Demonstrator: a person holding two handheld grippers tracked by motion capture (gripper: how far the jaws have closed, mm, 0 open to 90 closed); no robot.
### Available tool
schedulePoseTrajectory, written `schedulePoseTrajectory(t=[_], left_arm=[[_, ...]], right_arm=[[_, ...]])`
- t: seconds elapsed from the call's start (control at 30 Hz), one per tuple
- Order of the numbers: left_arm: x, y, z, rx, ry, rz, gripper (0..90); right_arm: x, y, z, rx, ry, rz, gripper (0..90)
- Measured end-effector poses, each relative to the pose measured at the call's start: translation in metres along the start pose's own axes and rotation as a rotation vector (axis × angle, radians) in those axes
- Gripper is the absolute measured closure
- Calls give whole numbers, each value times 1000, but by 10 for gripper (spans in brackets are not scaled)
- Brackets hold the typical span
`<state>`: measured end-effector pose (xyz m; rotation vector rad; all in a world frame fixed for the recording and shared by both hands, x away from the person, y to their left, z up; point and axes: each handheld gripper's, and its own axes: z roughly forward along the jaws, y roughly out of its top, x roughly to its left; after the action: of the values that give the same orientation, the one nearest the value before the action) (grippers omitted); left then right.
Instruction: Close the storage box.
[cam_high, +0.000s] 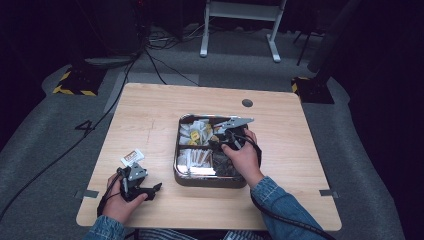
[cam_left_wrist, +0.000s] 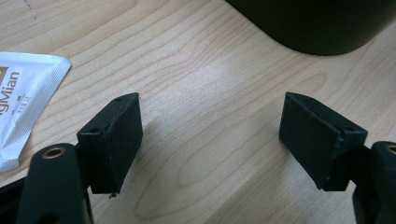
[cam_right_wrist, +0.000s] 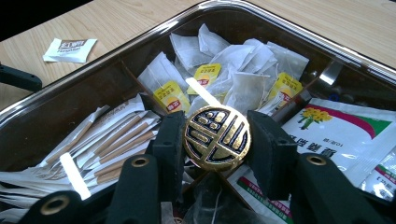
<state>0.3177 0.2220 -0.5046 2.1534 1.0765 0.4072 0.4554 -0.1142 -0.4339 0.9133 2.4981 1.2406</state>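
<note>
A round gold-and-black disc (cam_right_wrist: 216, 136) sits upright between the pads of my right gripper (cam_right_wrist: 218, 128), which is shut on it just above a compartmented metal tray (cam_right_wrist: 56, 93). In the high view the right gripper (cam_high: 220, 140) hangs over the middle of the tray (cam_high: 176, 165). Near the table's front left my left gripper (cam_high: 150, 192) rests low and open. Its jaws (cam_left_wrist: 210, 140) stand wide apart over bare wood with nothing between them. A white sachet (cam_left_wrist: 23, 102) lies just to their left, also seen on the table as the white sachet (cam_high: 132, 158).
The tray holds tea bags with yellow tags (cam_right_wrist: 224, 60), paper stick packets (cam_right_wrist: 112, 135) and flower-printed sachets (cam_right_wrist: 345, 126). The tray's dark wall (cam_left_wrist: 317, 23) rises ahead of the left gripper. A round cable hole (cam_high: 247, 103) sits near the table's far edge.
</note>
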Motion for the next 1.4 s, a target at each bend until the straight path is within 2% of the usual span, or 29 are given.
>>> schedulePoseTrajectory(t=[0.6, 0.9, 1.2, 1.4], left_arm=[[0, 0, 0, 0, 1, 0, 221], [0, 0, 0, 0, 2, 2, 221], [0, 0, 0, 0, 3, 1, 221], [0, 0, 0, 0, 3, 1, 221]], right_arm=[[8, -2, -1, 15, -31, -2, 591], [6, -4, 2, 15, -19, 3, 590], [4, -5, 3, 16, -13, -11, 590], [6, -5, 3, 15, -22, -13, 588]])
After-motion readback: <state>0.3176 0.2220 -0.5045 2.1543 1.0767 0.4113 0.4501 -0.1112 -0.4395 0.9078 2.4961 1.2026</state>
